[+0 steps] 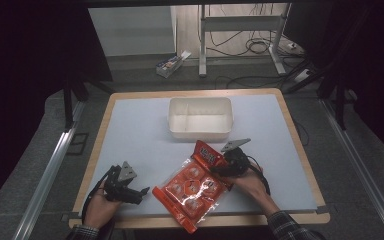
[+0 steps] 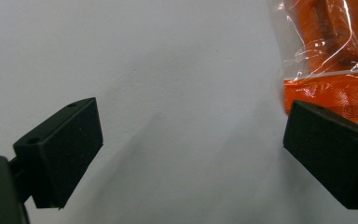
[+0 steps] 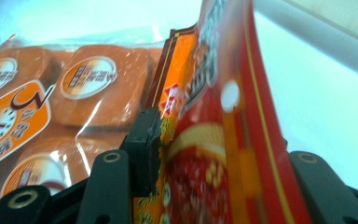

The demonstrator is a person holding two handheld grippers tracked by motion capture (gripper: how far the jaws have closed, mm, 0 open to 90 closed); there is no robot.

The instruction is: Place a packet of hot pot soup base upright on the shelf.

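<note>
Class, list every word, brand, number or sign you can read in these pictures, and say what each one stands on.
No text reads clearly enough to quote.
Orange snack bag: round labels and a clock-like logo, lettering too blurred to read.
Red packet between the jaws of the right tool: printed characters, blurred.
Small box on the floor: print too small.
White bin: no marking.

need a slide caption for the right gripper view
Right gripper closing on the red top edge of an orange snack bag lying on the table.

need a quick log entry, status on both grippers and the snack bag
Left gripper open, idle on mat. Right gripper jaws around top edge of orange snack bag. White bin behind, path clear.
</note>
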